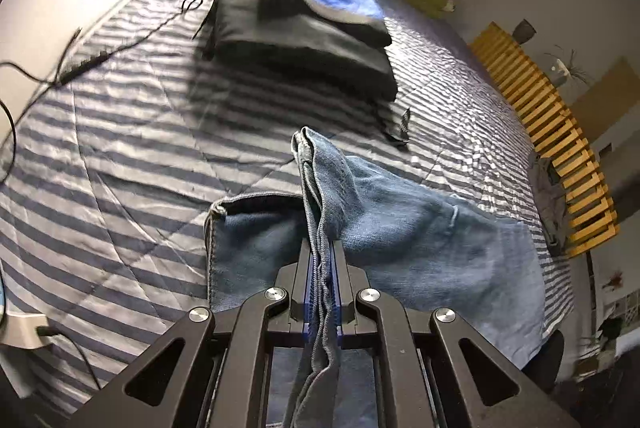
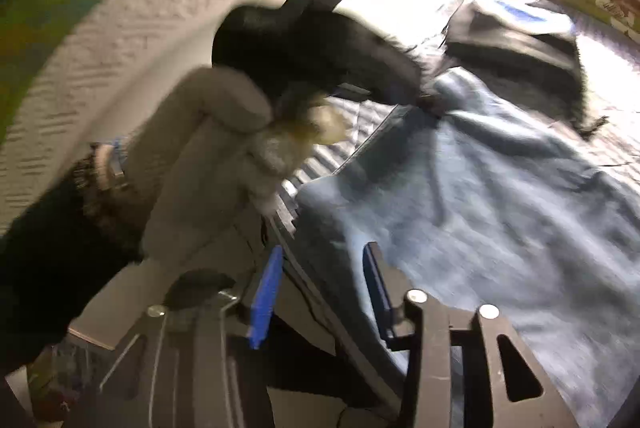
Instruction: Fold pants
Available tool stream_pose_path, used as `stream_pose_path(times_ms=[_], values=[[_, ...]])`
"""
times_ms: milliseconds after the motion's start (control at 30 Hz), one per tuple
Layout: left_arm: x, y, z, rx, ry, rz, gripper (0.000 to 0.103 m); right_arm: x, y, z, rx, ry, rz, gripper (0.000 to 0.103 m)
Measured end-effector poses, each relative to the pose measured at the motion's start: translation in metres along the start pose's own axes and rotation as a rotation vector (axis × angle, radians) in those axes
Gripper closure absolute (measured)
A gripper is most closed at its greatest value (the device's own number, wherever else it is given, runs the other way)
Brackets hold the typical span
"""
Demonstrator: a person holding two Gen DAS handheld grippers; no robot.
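Blue denim pants lie on a striped bedspread. My left gripper is shut on a bunched edge of the pants, lifted above the bed; fabric hangs down between its blue pads. In the right wrist view, the pants spread to the right and the view is blurred. My right gripper is open, its blue pads apart, just over the near edge of the pants. A gloved hand holds the left gripper, which pinches the far corner of the denim.
A stack of folded dark clothes with a blue and white item on top sits further up the bed. Black cables trail at the left. A yellow slatted bed frame runs along the right side, with a grey cloth beside it.
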State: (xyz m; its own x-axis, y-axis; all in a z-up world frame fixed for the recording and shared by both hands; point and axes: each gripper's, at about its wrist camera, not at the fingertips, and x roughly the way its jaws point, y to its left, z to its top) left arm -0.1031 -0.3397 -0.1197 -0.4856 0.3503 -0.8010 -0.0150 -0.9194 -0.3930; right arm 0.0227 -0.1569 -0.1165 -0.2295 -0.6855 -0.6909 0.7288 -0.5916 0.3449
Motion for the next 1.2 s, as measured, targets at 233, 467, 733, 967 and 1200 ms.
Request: stream_pose_path(times_ms=[233, 467, 733, 967, 1200], values=[[0.025, 0.004, -0.005, 0.027, 0.099, 0.199, 0.078, -0.13, -0.107, -0.071, 0.253, -0.066, -0.219, 0.046], [-0.023, -0.02, 0.0, 0.004, -0.014, 0.23, 0.077, -0.261, -0.192, -0.14, 0.449, -0.155, -0.388, 0.046], [0.026, -0.169, -0.015, 0.298, 0.091, 0.058, 0.077, -0.288, -0.258, -0.116, 0.268, -0.121, -0.426, 0.05], [0.084, -0.234, -0.052, 0.469, 0.224, 0.052, 0.077, -0.254, -0.331, -0.067, 0.057, 0.075, -0.301, 0.073], [0.101, -0.171, -0.047, 0.279, 0.273, 0.152, 0.077, -0.196, -0.395, -0.045, 0.069, 0.141, -0.024, 0.073]])
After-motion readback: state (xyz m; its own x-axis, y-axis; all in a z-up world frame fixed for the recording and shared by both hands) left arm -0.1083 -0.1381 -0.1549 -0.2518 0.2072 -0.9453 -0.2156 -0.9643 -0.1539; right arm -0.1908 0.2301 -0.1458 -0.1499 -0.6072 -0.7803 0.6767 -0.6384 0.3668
